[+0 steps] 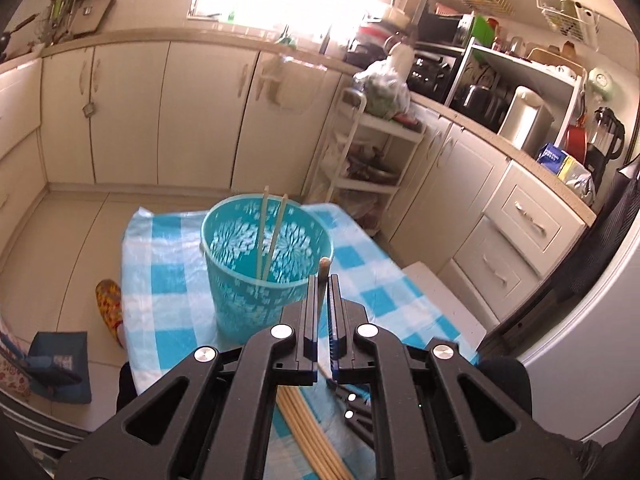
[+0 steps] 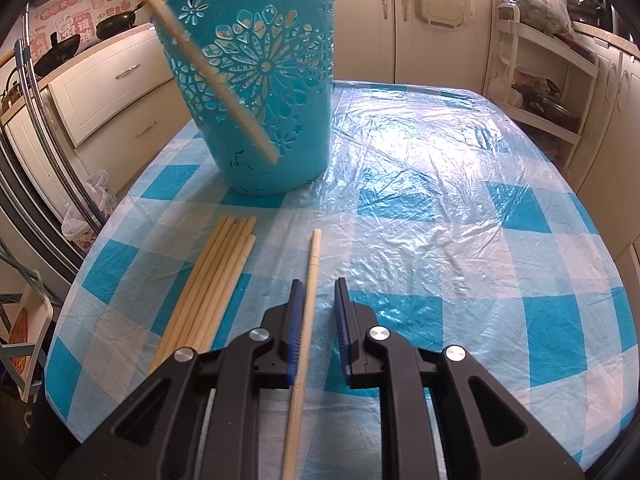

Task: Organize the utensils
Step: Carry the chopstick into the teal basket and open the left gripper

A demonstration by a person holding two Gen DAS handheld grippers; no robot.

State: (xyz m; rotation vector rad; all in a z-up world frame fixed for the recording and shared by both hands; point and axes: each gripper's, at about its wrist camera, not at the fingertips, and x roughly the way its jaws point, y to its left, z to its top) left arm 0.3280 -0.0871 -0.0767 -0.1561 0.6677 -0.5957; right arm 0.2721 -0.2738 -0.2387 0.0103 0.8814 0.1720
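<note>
Left gripper: your left gripper [image 1: 322, 280] is clamped on a single pale chopstick [image 1: 323, 270], whose rounded end pokes up between the closed jaws. In the right wrist view that same chopstick [image 2: 200, 58] crosses the upper left as a long slanting stick in front of the basket.

Right gripper: your right gripper [image 2: 318, 288] points down at the table with its jaws a little apart. One loose chopstick [image 2: 310, 280] lies on the cloth and runs between them, close to the left blue pad [image 2: 295, 312]. I cannot tell whether the pad touches it; the right pad stands clear.

Basket: a turquoise plastic basket [image 1: 267, 276] with flower cut-outs stands upright on the table, ahead of both grippers. Two chopsticks [image 1: 269, 236] already lean inside it, their tips above the rim.

Remaining chopsticks: a bundle of chopsticks [image 2: 208, 284] lies side by side on the cloth, just left of your right gripper and near the basket's foot.

Table: covered by a blue and white checked cloth [image 2: 440, 200] under a crinkled clear plastic sheet.

Room: a kitchen with cream cabinets [image 1: 132, 112] behind the table.
</note>
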